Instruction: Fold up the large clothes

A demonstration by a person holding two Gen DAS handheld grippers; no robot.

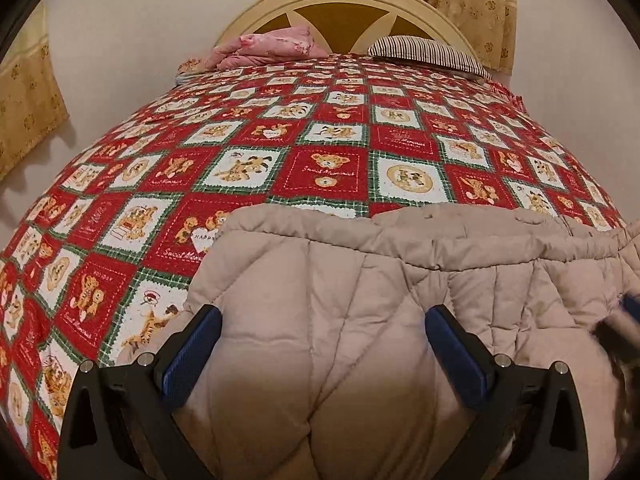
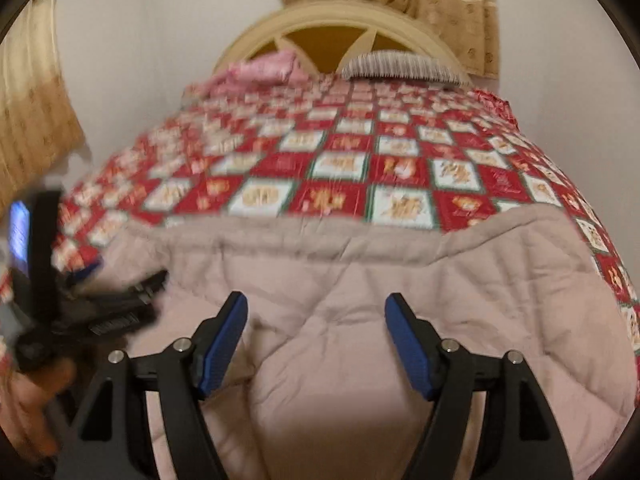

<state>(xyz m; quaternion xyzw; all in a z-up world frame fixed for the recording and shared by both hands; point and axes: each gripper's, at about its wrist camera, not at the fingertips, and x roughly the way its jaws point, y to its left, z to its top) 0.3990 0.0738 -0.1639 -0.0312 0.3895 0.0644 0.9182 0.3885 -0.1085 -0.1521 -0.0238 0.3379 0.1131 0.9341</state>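
Jacket (image 1: 340, 320) is lying on bedspread (image 1: 320, 140); left hand-held gripper (image 1: 324, 340) and right hand-held gripper (image 2: 316, 336) are hovering spread, gripping nothing.

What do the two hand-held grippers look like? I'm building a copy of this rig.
Both match. The left hand-held gripper and right hand-held gripper each have two black angular fingers with triangular cut-outs, silver pivot bolts, and ribbed blue pads on the inner faces. No cables or sleeves show. Seen from the right wrist, the left one carries a small white-lettered label, unreadable.
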